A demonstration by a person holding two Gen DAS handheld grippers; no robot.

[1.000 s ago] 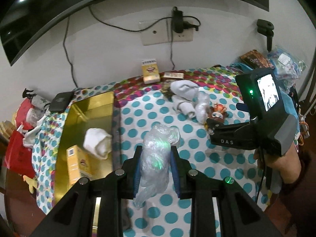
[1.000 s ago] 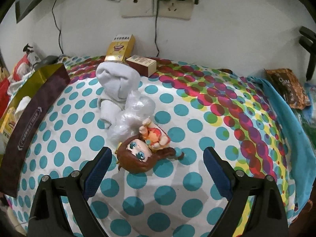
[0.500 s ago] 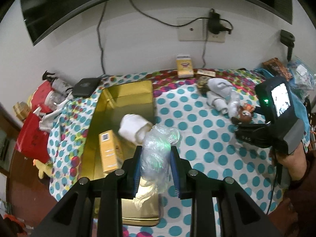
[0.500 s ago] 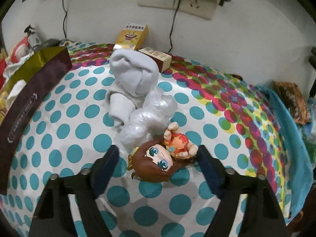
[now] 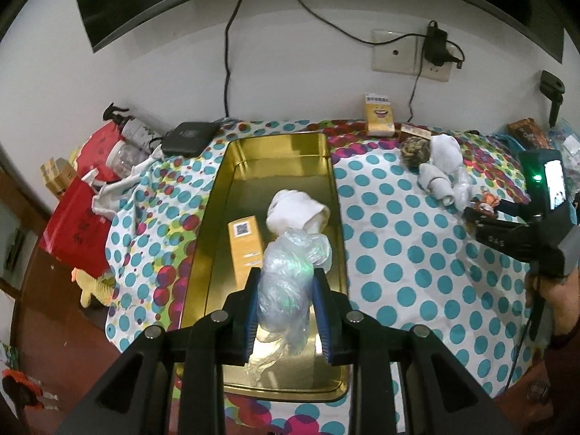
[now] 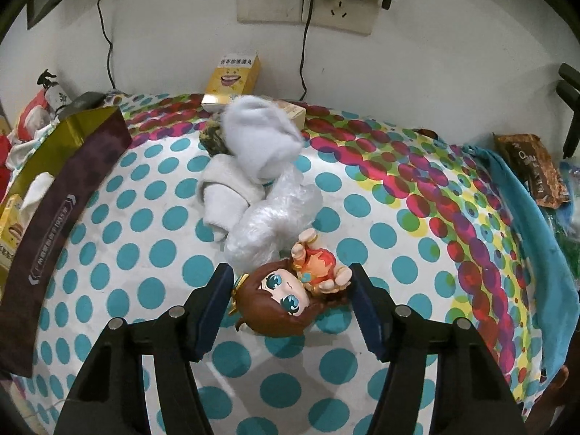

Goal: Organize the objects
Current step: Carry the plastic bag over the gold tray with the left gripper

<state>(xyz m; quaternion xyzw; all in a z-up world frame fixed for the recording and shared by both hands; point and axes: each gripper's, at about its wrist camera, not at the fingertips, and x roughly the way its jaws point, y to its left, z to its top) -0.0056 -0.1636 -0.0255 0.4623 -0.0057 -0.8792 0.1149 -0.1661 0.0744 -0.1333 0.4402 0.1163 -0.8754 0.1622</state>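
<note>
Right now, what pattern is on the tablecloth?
Teal polka dots on white, with multicoloured dots at the edges; the tablecloth shows best in the right wrist view.

Dim indoor light; glare on gold tray (image 5: 232, 188); heavy fisheye bending, dark corners; focus sharp.

We see a shiny gold metal tray (image 5: 328, 166), mirror-smooth inside, on a matt polka-dot cloth (image 5: 398, 253) with a few creases at the left. Crinkly, translucent plastic film (image 5: 290, 275) glints between matt black plastic fingers (image 5: 243, 319) with ribbed blue pads. To the right, a glossy hard-plastic doll (image 6: 290, 290) lies against soft white socks (image 6: 253, 145); the paper cartons (image 5: 244, 246) look smooth.
</note>
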